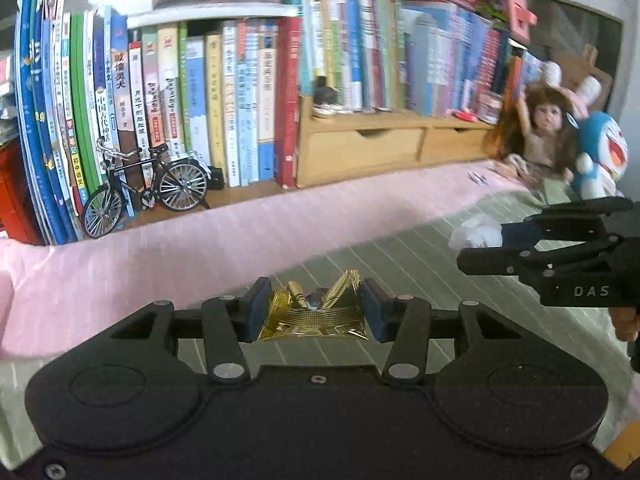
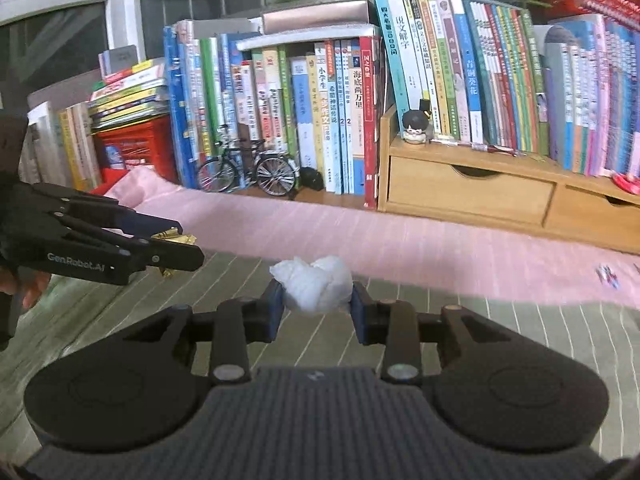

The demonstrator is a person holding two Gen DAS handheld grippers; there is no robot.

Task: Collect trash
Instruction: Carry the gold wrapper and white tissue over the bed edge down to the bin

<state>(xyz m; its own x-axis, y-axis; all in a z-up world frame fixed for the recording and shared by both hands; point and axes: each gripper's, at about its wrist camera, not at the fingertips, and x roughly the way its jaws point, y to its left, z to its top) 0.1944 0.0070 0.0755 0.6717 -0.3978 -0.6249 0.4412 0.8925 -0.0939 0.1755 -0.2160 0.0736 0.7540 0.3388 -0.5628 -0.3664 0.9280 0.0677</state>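
Nearest the left wrist camera, the left gripper fills the bottom of the frame, its two blue pads pinching one crumpled gold foil wrapper at lower centre, lifted clear of the green striped mat. At the right edge of that frame the right gripper reaches in from the side, holding one crumpled white tissue wad.

From the right wrist camera, that same gripper clamps the white wad at the centre of the frame, also off the mat, and the left gripper enters from the left edge with gold foil showing between its fingers. So two pieces of trash are held, one per gripper.

Behind lies a pink cloth. One black model bicycle stands before a row of upright books at upper left. Right of it sits one wooden organiser with two drawers. At far right, one brown-haired doll leans beside one blue plush toy.
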